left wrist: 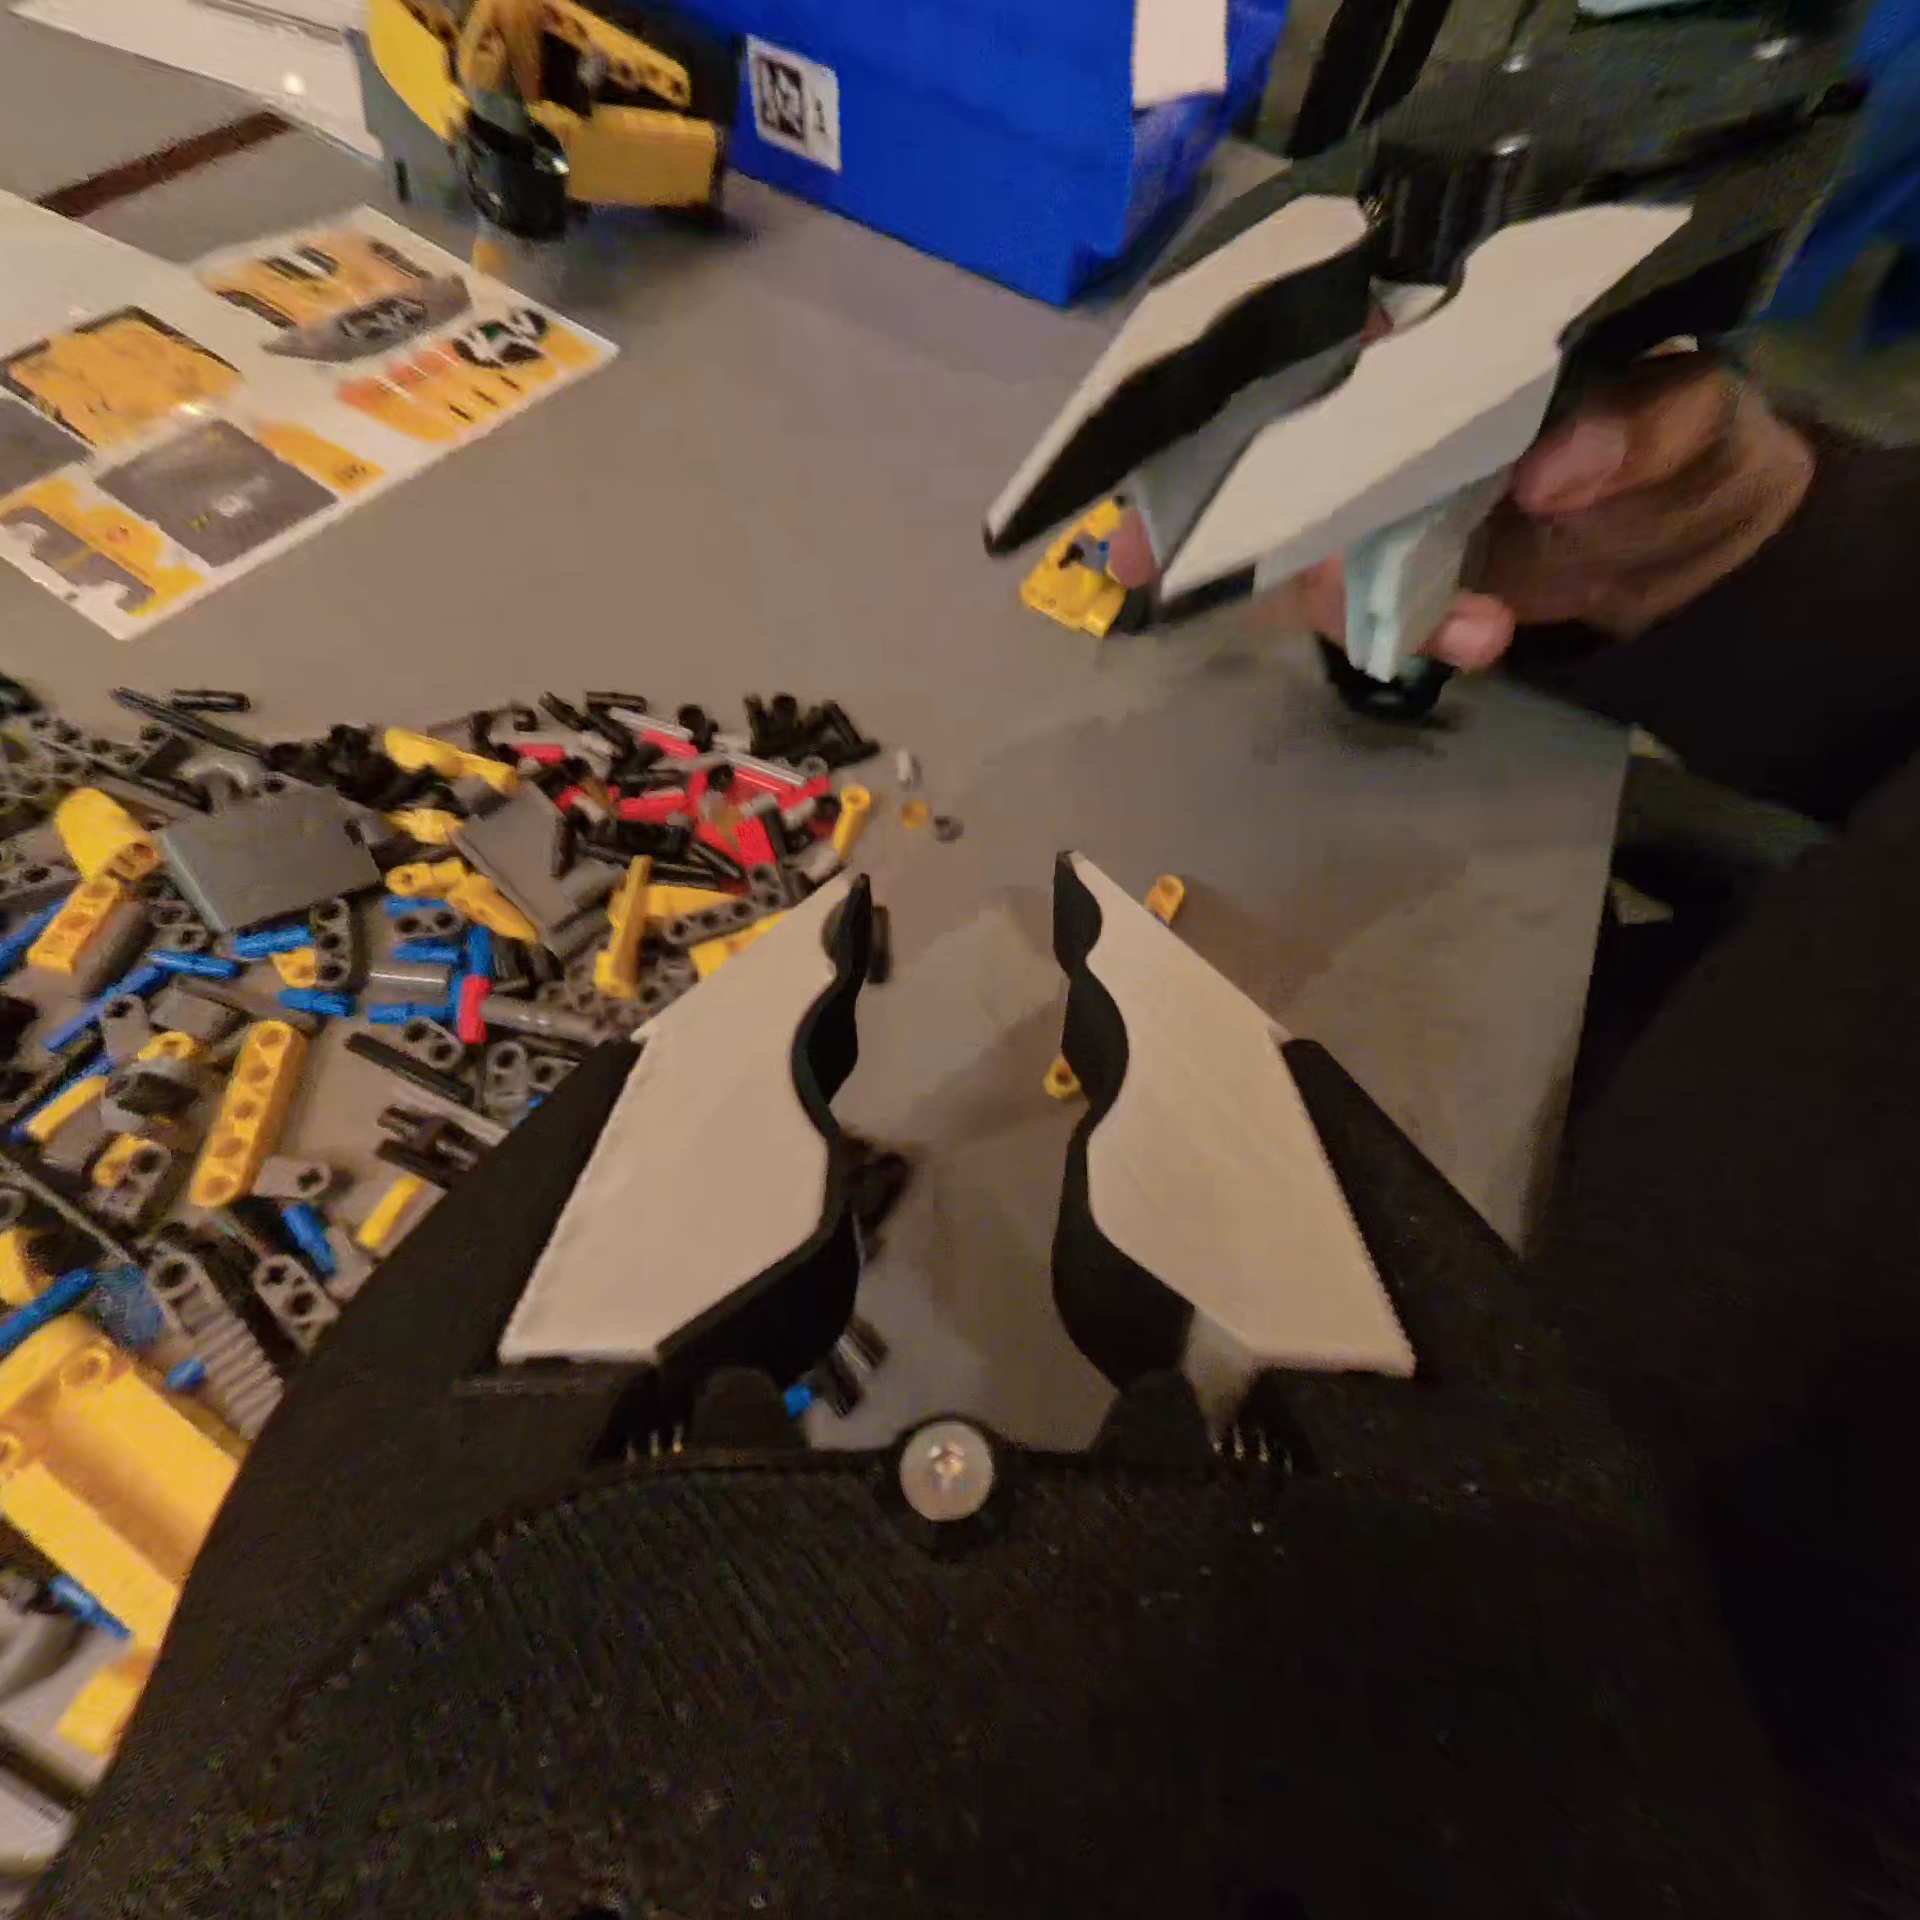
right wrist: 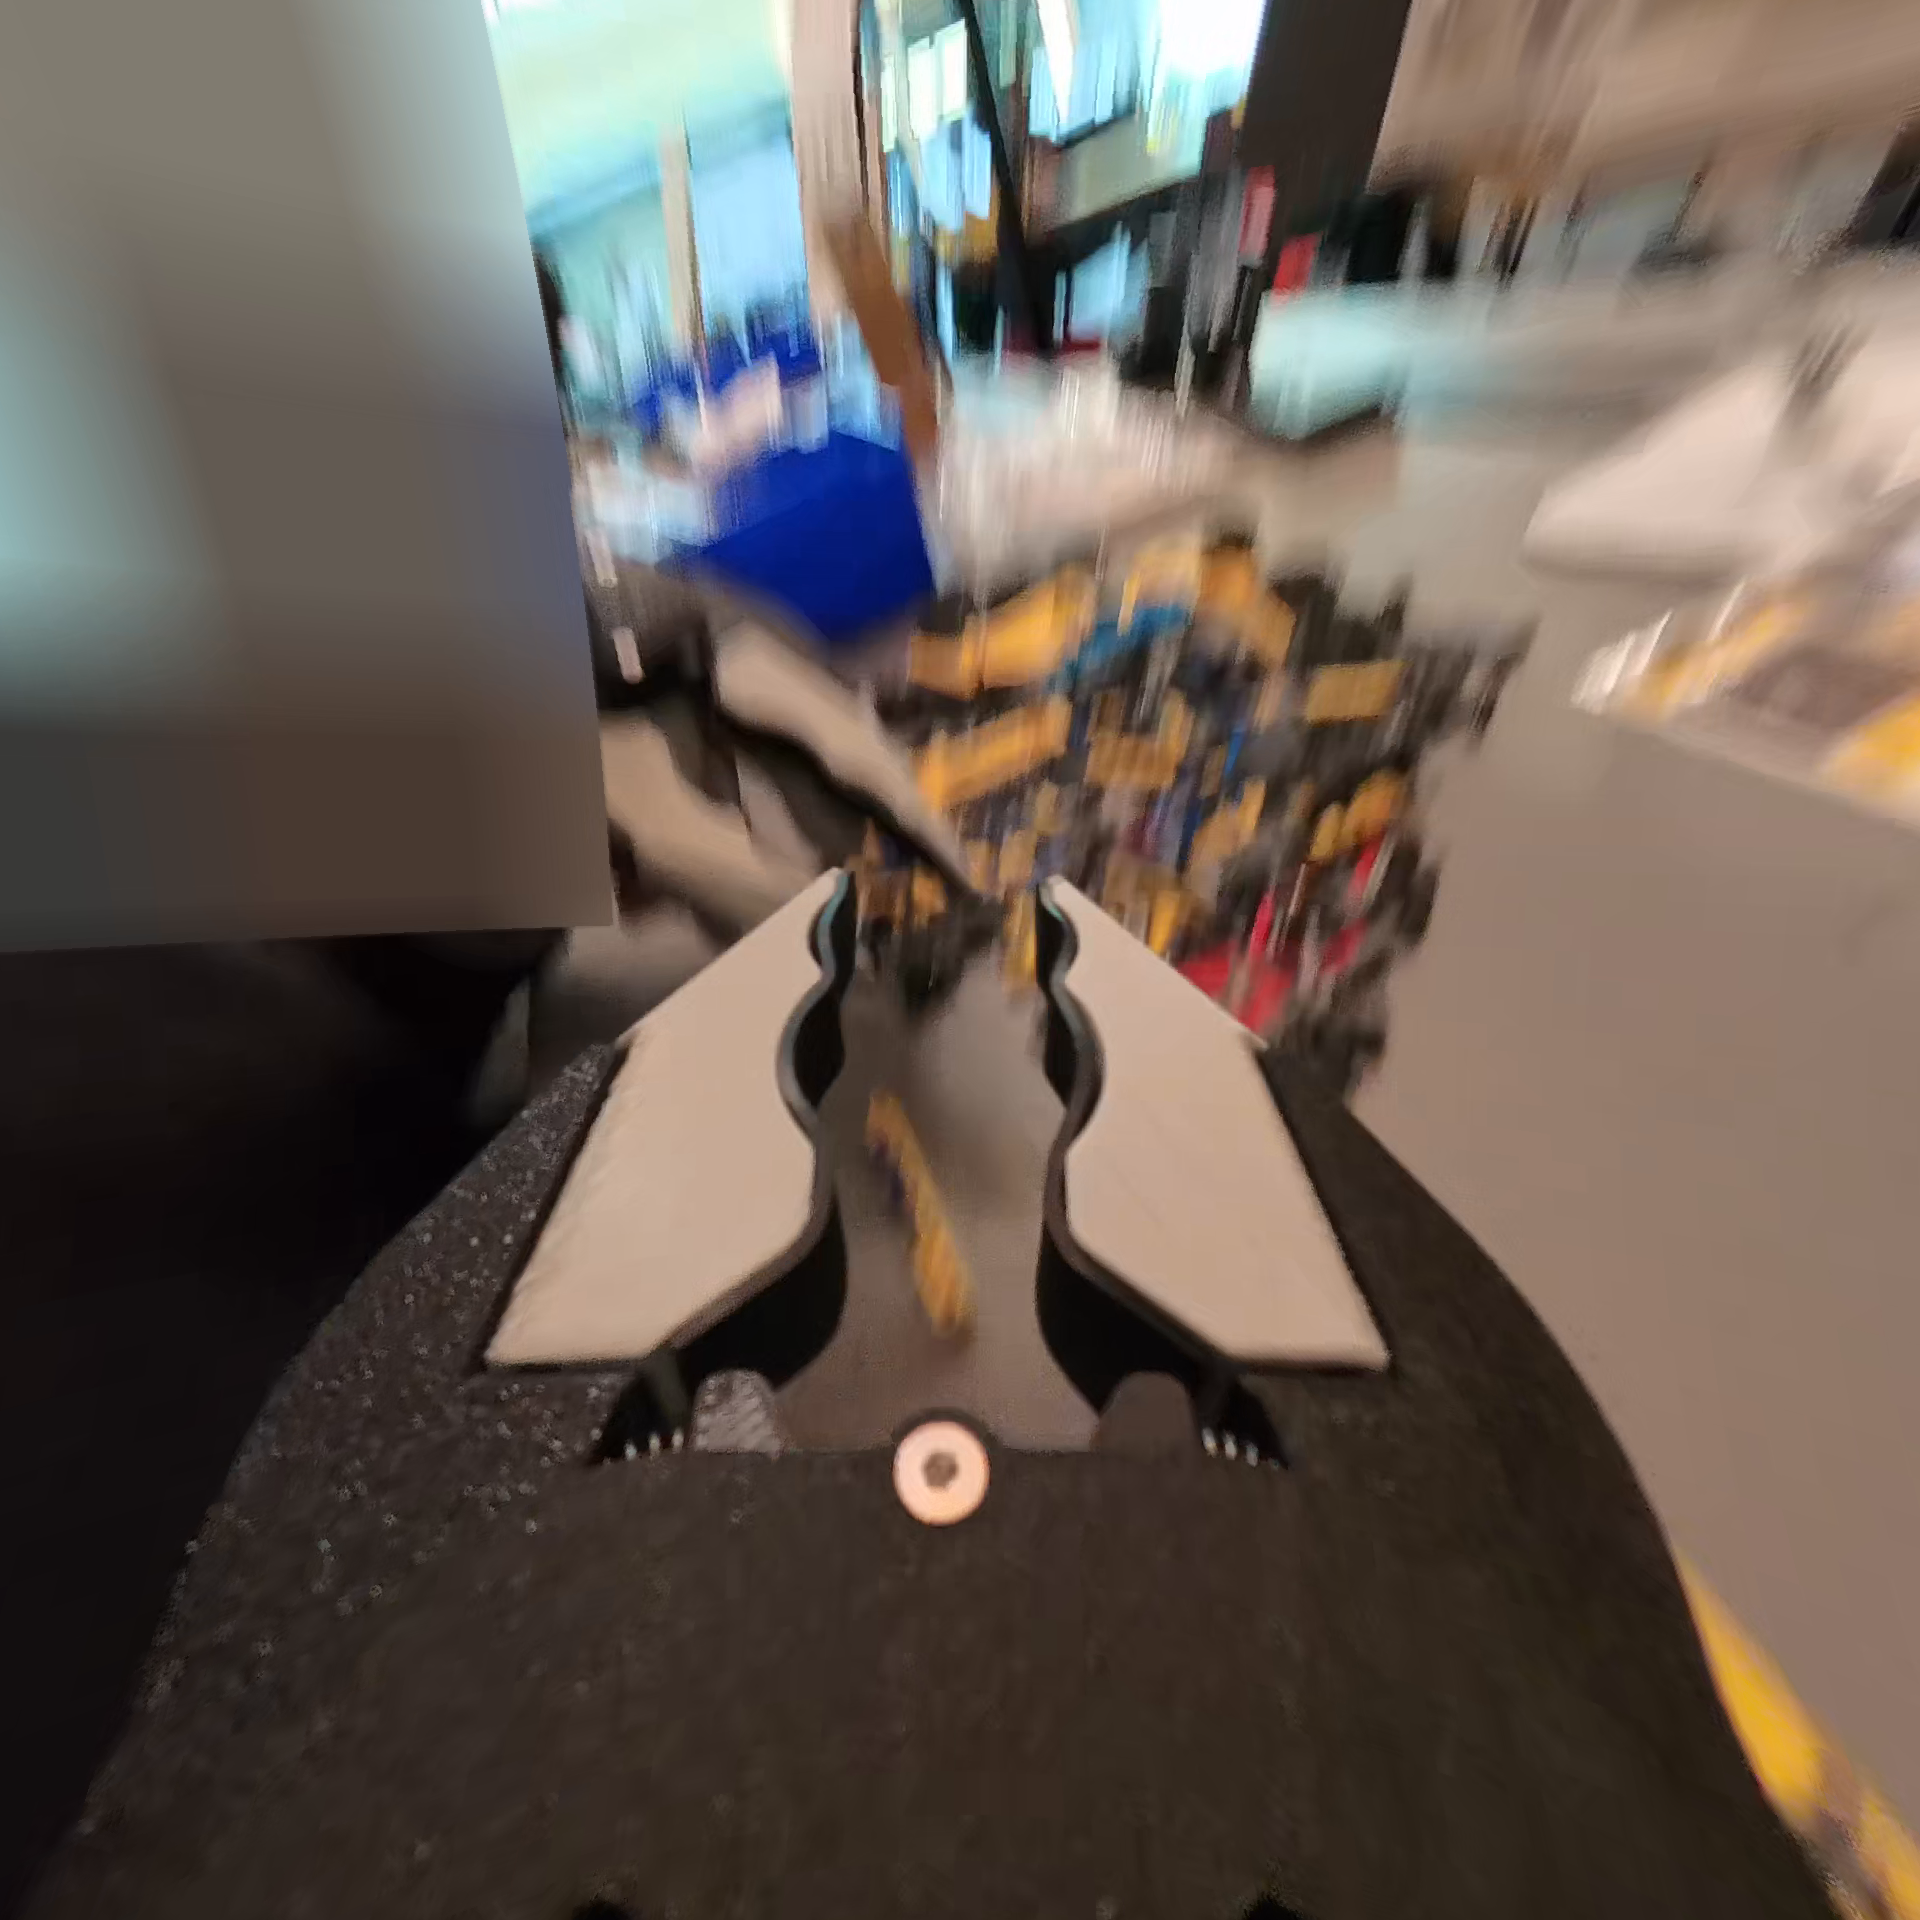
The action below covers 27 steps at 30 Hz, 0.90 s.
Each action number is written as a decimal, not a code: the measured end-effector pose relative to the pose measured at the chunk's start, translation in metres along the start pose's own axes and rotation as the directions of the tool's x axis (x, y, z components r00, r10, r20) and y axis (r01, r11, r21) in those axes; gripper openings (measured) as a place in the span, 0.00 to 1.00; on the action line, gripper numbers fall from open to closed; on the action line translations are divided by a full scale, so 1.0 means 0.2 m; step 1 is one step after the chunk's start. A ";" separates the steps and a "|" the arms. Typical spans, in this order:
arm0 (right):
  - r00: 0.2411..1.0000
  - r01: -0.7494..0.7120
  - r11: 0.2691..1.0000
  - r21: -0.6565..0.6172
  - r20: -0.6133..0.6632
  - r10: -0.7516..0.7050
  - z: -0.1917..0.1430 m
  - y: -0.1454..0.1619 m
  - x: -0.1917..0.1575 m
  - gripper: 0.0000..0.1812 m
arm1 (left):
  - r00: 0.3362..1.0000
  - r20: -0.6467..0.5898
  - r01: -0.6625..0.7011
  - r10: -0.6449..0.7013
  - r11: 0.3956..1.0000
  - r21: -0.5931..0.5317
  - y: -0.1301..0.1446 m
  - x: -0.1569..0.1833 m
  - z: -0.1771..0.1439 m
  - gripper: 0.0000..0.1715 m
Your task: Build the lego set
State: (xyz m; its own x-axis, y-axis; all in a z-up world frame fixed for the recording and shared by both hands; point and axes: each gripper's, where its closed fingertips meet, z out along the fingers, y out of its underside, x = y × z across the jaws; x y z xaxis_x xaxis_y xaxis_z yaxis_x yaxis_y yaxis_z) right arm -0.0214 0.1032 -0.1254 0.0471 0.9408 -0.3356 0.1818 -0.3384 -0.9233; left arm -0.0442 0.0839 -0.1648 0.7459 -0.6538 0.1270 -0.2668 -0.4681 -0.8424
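Note:
My left gripper [left wrist: 961, 883] is open and empty, low over the grey table [left wrist: 779, 540], at the right edge of a pile of loose building bricks [left wrist: 416, 935] in yellow, black, blue, red and grey. Two small yellow pieces [left wrist: 1164, 899] lie beside its right finger. In the left wrist view my right gripper [left wrist: 1081, 571], held by a hand [left wrist: 1621, 499], points down over a yellow brick assembly [left wrist: 1060, 597] on the table. The right wrist view is heavily blurred: my right gripper [right wrist: 948, 899] is open, with the yellow assembly [right wrist: 920, 1216] showing between its fingers, apart from both.
A printed instruction sheet [left wrist: 260, 395] lies at the far left. A partly built yellow and black model vehicle [left wrist: 551, 114] stands at the back beside a blue box [left wrist: 935, 135]. The table's right edge [left wrist: 1610, 935] is close to my left gripper.

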 end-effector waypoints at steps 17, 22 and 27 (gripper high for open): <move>0.631 0.685 0.523 -0.507 0.053 -0.774 -0.02 0.49 0.03 0.04 | 0.983 -0.161 0.068 -0.086 0.991 -0.115 0.15 0.18 0.06 0.26; 0.128 0.891 0.064 -0.450 0.112 -0.985 -0.08 0.50 0.01 0.05 | 0.981 -0.168 0.086 -0.102 0.991 -0.105 0.16 0.19 0.03 0.26; 0.353 0.855 0.269 -0.443 0.117 -0.928 -0.16 0.49 -0.03 0.17 | 0.979 -0.179 0.074 -0.093 0.991 -0.109 0.17 0.22 0.05 0.26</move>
State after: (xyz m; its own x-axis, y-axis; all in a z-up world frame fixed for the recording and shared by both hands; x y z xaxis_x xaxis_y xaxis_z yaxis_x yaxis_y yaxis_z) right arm 0.0272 0.0655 -0.2090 -0.2672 0.6441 0.7168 0.5247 0.7211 -0.4524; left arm -0.0136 0.0451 -0.1930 0.6461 -0.7034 0.2962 -0.2760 -0.5772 -0.7685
